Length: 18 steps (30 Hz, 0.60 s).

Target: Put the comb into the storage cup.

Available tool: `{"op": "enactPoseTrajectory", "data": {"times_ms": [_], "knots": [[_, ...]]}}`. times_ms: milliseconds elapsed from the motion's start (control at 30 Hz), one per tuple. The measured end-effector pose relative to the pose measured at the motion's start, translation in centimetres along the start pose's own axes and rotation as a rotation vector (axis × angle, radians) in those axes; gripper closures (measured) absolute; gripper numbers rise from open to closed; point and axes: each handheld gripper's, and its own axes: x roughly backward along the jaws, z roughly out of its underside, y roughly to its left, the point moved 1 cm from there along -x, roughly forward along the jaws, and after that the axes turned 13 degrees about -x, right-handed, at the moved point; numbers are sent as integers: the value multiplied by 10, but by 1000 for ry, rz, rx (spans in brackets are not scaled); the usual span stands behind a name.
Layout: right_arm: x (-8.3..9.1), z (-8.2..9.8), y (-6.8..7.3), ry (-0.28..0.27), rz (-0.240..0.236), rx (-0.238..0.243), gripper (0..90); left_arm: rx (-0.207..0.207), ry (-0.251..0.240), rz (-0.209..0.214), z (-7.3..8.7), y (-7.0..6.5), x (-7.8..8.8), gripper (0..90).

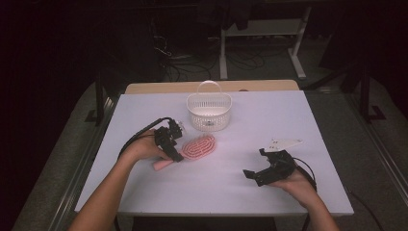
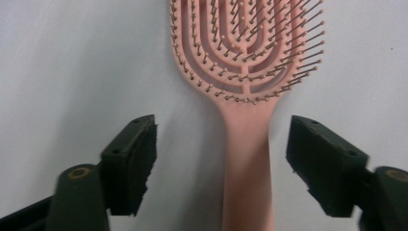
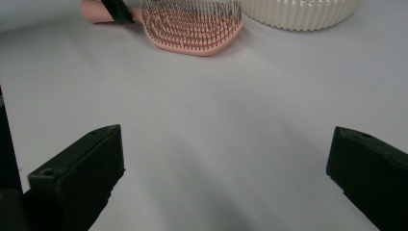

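A pink brush lies flat on the white surface, left of centre in the high view, bristles up, its head toward the upper right and its handle toward the lower left. Just above it in that view stands a white basket with a hoop handle, near the brush head but apart from it.

The left gripper, held in the left hand, sits over the brush handle. In the left gripper view the handle runs up the middle of the frame between the two black jaws, with a clear gap of bare surface on either side; the pads do not touch it, so the left gripper is partly open and holds nothing.

The right gripper, in the right hand, rests at the lower right of the high view, well apart from the brush. In the right gripper view its jaws stand wide at the lower corners with bare surface between them; the brush head and the basket wall lie along the top edge.
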Motion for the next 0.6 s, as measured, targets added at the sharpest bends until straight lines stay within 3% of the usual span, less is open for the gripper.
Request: {"op": "enactPoseTrajectory", "data": {"times_ms": [600], "knots": [[0, 0, 0, -2, -1, -1, 0, 16, 52, 42, -4, -2, -8, 506]]}}
